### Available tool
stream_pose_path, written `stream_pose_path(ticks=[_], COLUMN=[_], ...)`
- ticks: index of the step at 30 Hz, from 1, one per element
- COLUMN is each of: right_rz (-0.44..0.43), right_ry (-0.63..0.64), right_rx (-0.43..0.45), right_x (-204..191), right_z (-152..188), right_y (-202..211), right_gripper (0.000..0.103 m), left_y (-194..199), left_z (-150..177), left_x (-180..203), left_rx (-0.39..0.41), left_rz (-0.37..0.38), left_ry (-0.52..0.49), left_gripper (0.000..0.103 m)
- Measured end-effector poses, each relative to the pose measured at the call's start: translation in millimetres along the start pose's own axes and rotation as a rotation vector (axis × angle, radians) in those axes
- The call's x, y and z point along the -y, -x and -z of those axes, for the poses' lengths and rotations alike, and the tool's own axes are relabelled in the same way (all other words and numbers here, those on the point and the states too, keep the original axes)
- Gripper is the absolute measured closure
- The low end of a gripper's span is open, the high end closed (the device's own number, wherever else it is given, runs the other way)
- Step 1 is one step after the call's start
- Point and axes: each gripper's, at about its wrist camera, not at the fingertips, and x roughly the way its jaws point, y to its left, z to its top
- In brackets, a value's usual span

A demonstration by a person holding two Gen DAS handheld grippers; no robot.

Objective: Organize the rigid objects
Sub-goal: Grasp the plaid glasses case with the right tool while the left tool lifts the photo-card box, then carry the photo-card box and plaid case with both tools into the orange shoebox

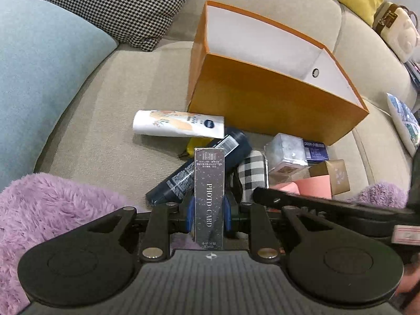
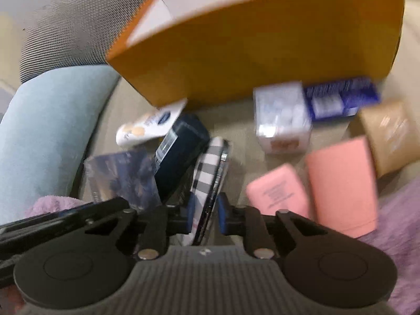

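Sofa seat (image 1: 105,84) carries the clutter. Left gripper (image 1: 209,211) pinches the card box (image 1: 209,183); right gripper (image 2: 206,216) brackets the checked case (image 2: 207,173), contact unclear. We should confirm grip before lifting toward the orange box (image 1: 275,105).

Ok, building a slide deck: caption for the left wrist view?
Left gripper grips a photo card box above clutter before an orange box.

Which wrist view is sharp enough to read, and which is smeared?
Left wrist view: sharp, with the "PHOTO CARD" lettering on the photo card box legible and fisheye bending at the edges. Right wrist view: motion-blurred, so the orange box and pink items smear, though the right tongs stay fairly crisp.
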Motion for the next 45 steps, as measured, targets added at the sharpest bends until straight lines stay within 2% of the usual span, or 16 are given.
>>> stream_pose_path(ticks=[4,6,10,15,19,23,26,33,41,45], right_rz=[0.031,0.033,-0.01,-0.023,-0.013,-0.008,-0.005,-0.001,-0.007,0.002], right_ry=[0.064,0.093,0.068,0.076,0.068,0.092,0.12,0.185,0.234,0.242], right_rx=[0.009,-0.025,-0.092,-0.089,-0.091,-0.088,-0.064,0.075,0.193,0.249], right_x=[-4.5,-7.9,-11.0,-8.6,-2.9,1.1,3.1,1.1,0.7,4.0], right_z=[2.9,5.7,6.4,-7.4,-8.0,-11.4,-17.4,-41.2,-89.1,-122.6], right_y=[13.9,7.8,-5.4,-9.7,-19.4,0.4,23.6,70.5,106.7,115.1], right_gripper=[0.089,0.089,0.088,0.078,0.081,0.084,0.085,0.085,0.085,0.085], left_y=[-9.0,-15.3,-15.4,-13.4,-12.2,-3.4,6.9,29.1,43.2,39.3], left_z=[2.8,3.1,3.6,3.5,4.4,0.4,-8.0,-36.5,-93.1,-126.4], left_x=[4.7,5.6,3.0,-2.6,-0.3,4.5,10.3,35.4,59.1,65.1], left_rx=[-0.024,-0.034,-0.034,-0.028,-0.019,-0.017,-0.007,0.037,0.134,0.161], left_rz=[0.023,0.024,0.03,0.04,0.036,0.043,0.049,0.07,0.086,0.11], left_ry=[0.005,0.002,0.011,0.029,0.013,0.009,0.003,-0.053,-0.132,-0.141], left_gripper=[0.078,0.078,0.078,0.078,0.078,0.078,0.078,0.078,0.078,0.078])
